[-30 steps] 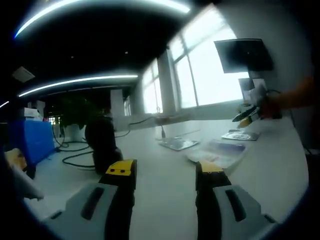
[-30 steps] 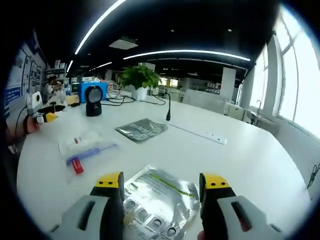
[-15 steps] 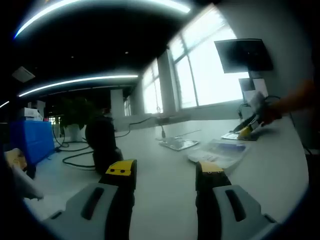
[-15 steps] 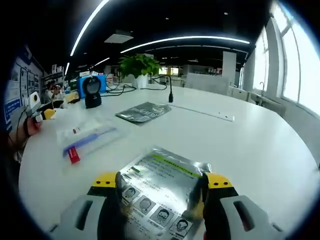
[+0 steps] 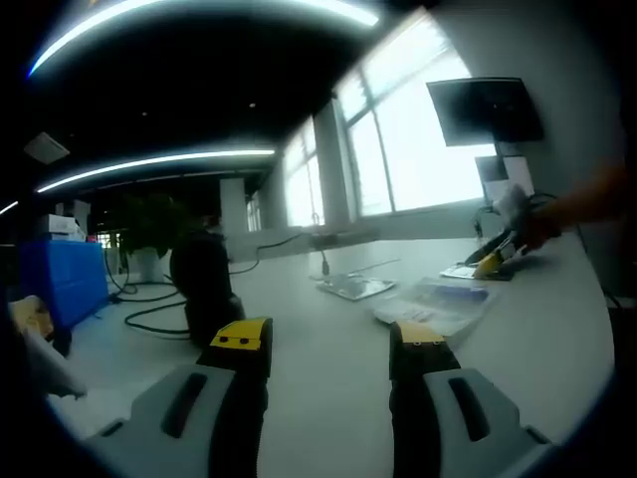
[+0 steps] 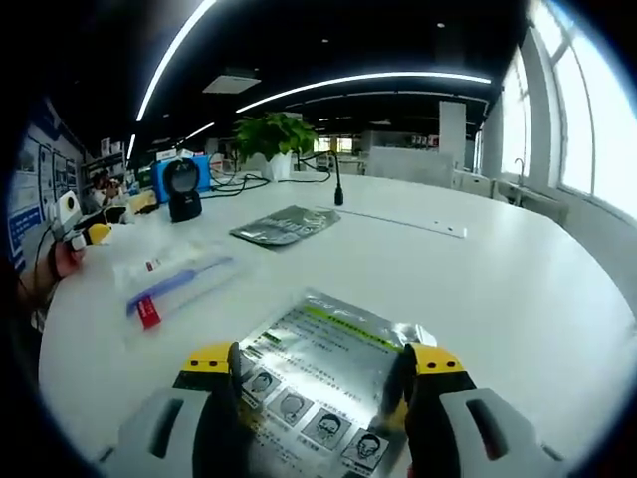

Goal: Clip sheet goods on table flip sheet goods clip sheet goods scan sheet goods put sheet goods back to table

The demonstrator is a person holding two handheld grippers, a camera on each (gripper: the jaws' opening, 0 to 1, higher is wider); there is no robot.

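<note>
A silver pouch [image 6: 323,363] printed with small portraits lies flat on the white table [image 6: 518,299], between the yellow-tipped jaws of my right gripper [image 6: 320,360], which stands open around it. The same right gripper [image 5: 495,255] shows far right in the left gripper view, low over that pouch [image 5: 476,271]. My left gripper [image 5: 328,339] is open and holds nothing above the table. It faces a black scanner [image 5: 204,284]. Further out lie a second silver pouch [image 6: 284,224] and a clear bag [image 6: 169,284] with a red and blue item.
The scanner [image 6: 182,189] stands by a blue box, a potted plant [image 6: 274,134] and cables at the table's far side. A thin gooseneck stalk [image 6: 338,184] and a long white strip [image 6: 413,224] lie beyond the pouches. My left gripper [image 6: 75,224] shows at the far left.
The right gripper moved forward and down, bringing the printed pouch between its jaws, then held nearly still. The left gripper has not moved.
</note>
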